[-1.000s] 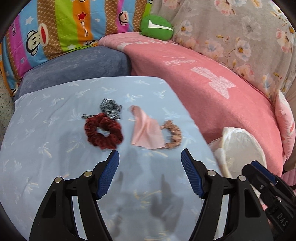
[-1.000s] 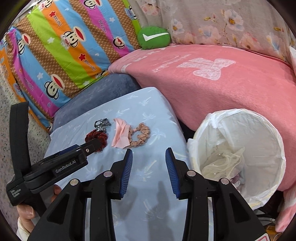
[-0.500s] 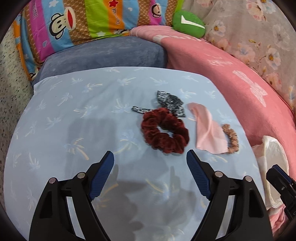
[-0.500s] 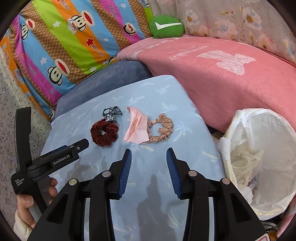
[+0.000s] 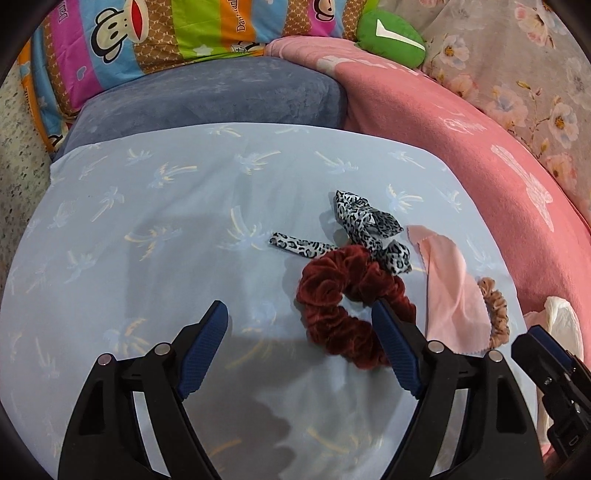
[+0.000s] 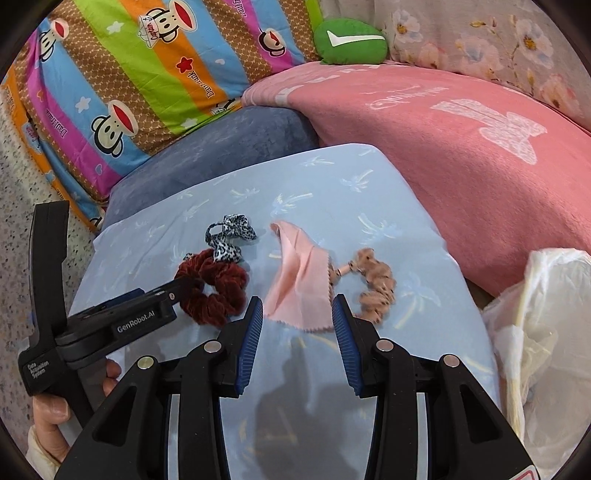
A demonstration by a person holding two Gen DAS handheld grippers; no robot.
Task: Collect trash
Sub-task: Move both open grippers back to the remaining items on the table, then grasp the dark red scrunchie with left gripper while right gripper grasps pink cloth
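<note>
Risk is seen in snagging: the dark red velvet scrunchie, touching the spread left hand-held gripper, could be dragged; the thin pink cloth square lies ahead of the empty, parted right hand-held gripper

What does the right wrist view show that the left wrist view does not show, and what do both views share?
Only the right wrist view shows the person's hand holding the left gripper and the open white trash bag.

Only the left wrist view shows the leopard hair tie's long strip.

Both show the red scrunchie, the pink cloth, the tan scrunchie, the green cushion and the blue palm-print sheet. The right gripper is open too.
</note>
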